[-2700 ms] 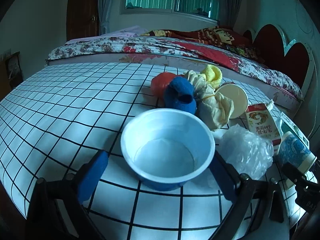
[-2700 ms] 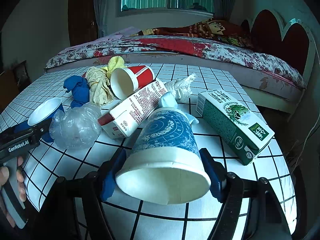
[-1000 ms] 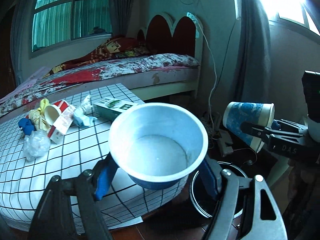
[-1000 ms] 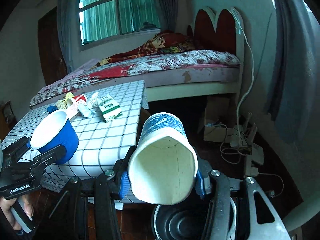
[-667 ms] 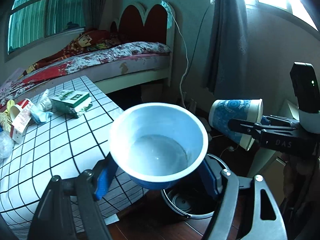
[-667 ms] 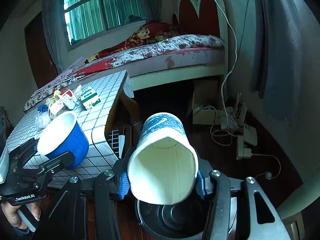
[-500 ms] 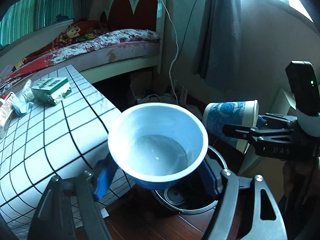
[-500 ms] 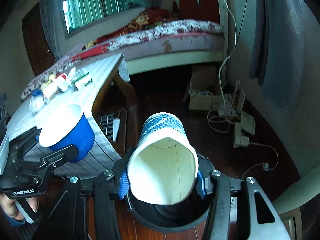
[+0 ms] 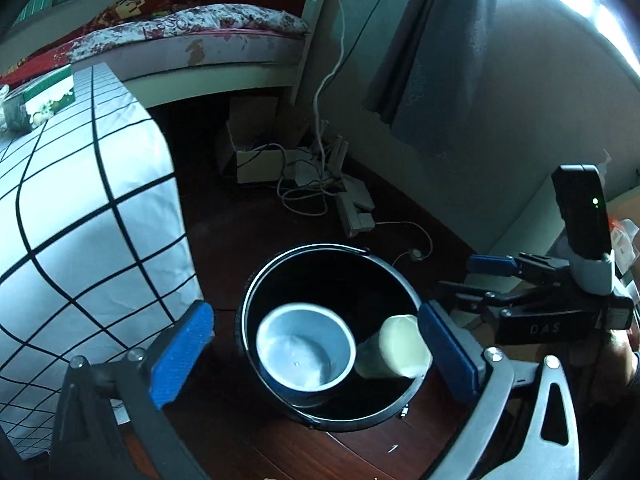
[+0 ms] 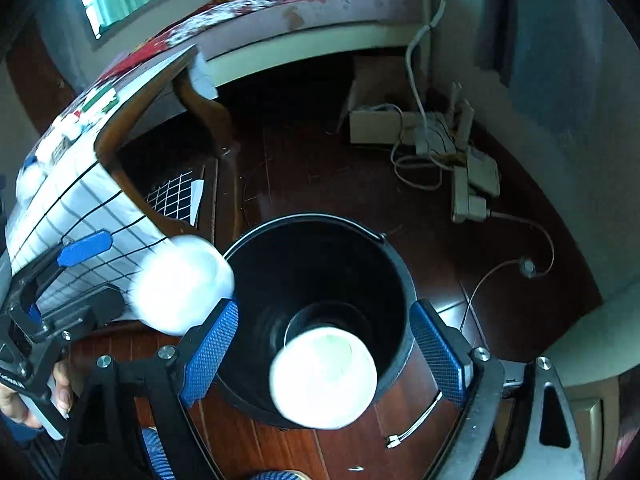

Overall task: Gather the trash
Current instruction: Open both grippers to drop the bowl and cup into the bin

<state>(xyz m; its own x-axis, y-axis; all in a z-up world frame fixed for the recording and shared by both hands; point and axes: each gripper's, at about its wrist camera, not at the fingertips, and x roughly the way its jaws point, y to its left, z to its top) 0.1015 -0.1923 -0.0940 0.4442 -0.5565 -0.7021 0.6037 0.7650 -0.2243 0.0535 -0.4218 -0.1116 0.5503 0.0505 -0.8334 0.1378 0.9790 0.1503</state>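
A black bucket point(image 9: 256, 292) stands on the dark wood floor beside the table. In the left wrist view a blue bowl point(image 9: 306, 354) and a paper cup point(image 9: 394, 348) are over its opening, free of any fingers. My left gripper point(image 9: 314, 356) is open above the bucket. In the right wrist view the bucket point(image 10: 394, 276) lies under my open right gripper point(image 10: 324, 350); the paper cup point(image 10: 324, 376) is blurred in mid-fall and the bowl point(image 10: 182, 284) is a white blur at the rim. The right gripper point(image 9: 464, 280) also shows at the right of the left wrist view.
The table with its checked cloth point(image 9: 80, 208) is at the left, with a green carton point(image 9: 48, 96) on it. Cables and a power strip point(image 9: 356, 208) lie on the floor by the wall. A bed point(image 9: 180, 36) is behind.
Both grippers have opened over the bucket. The blue bowl and the paper cup have left the fingers and are dropping into it. Both views tilted down toward the floor.
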